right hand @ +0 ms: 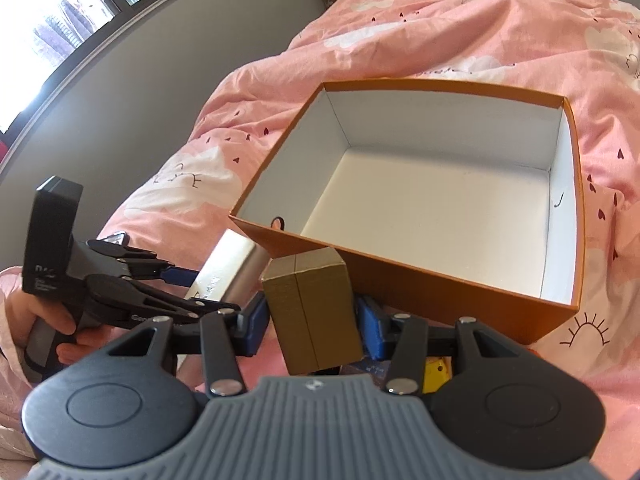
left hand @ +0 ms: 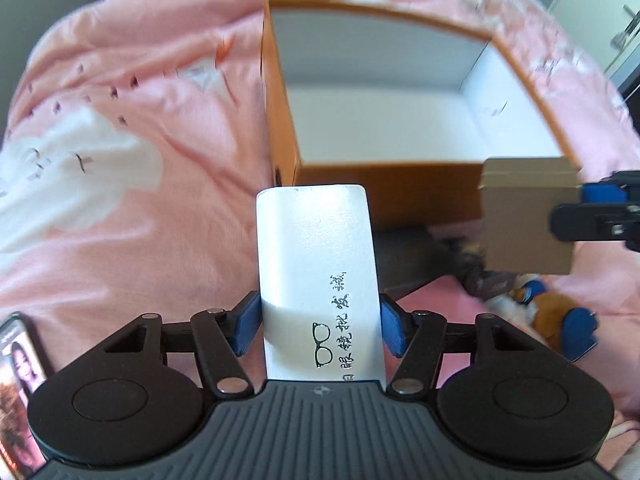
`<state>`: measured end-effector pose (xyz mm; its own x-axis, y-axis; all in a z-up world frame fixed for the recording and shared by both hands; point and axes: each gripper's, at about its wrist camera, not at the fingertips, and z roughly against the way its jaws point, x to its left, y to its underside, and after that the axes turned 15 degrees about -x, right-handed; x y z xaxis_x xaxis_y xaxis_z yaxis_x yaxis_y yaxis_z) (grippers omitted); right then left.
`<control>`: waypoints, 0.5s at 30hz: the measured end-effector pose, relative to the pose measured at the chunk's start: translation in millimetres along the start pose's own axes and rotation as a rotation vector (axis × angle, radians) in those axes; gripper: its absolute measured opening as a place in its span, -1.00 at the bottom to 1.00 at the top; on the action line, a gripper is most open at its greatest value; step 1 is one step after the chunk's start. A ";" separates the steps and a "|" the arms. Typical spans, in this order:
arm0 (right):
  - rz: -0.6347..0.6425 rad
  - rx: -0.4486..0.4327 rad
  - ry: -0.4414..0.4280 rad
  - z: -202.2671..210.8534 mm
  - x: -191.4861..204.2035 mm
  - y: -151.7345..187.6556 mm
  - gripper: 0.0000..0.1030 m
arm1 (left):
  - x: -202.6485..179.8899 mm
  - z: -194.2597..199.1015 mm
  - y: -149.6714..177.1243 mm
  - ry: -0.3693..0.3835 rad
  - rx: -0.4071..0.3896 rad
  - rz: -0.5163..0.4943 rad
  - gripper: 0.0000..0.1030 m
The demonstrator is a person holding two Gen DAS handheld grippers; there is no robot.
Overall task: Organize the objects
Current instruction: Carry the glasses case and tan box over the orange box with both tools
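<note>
The left tool (left hand: 320,326) is gripping a white case (left hand: 318,276) and the right tool (right hand: 310,320) a tan box (right hand: 314,312), both poised for the empty orange box (right hand: 460,280).

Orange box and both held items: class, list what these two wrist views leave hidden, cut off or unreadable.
- Left wrist view: the white case's printed text is cut off by the left hand-held gripper body.
- Left wrist view: the phone is cut off by the frame edge.
- Right wrist view: items under the brown box are hidden by it and the right hand-held gripper.
- Both views: the orange box's far outer sides are unseen.
</note>
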<state>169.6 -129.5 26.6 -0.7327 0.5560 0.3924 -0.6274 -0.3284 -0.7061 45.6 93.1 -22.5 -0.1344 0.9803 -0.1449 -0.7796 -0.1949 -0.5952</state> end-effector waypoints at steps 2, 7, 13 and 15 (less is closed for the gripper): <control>0.002 -0.018 -0.005 5.4 1.7 -2.0 -0.02 | 1.1 2.5 -4.7 0.009 -0.043 0.002 0.35; 0.012 -0.061 -0.008 17.9 5.7 -8.6 -0.02 | -9.2 22.7 -17.7 0.008 -0.169 0.004 0.33; 0.019 -0.109 -0.007 30.1 7.8 -17.7 -0.03 | -28.1 44.3 -40.0 0.011 -0.318 -0.008 0.32; 0.018 -0.130 -0.002 34.3 8.0 -22.3 -0.03 | -35.4 48.8 -49.1 0.011 -0.368 -0.016 0.32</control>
<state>168.7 -143.9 65.7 -0.7442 0.5490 0.3804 -0.5747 -0.2362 -0.7835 58.8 69.6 50.4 -0.1159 0.9832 -0.1408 -0.5089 -0.1805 -0.8417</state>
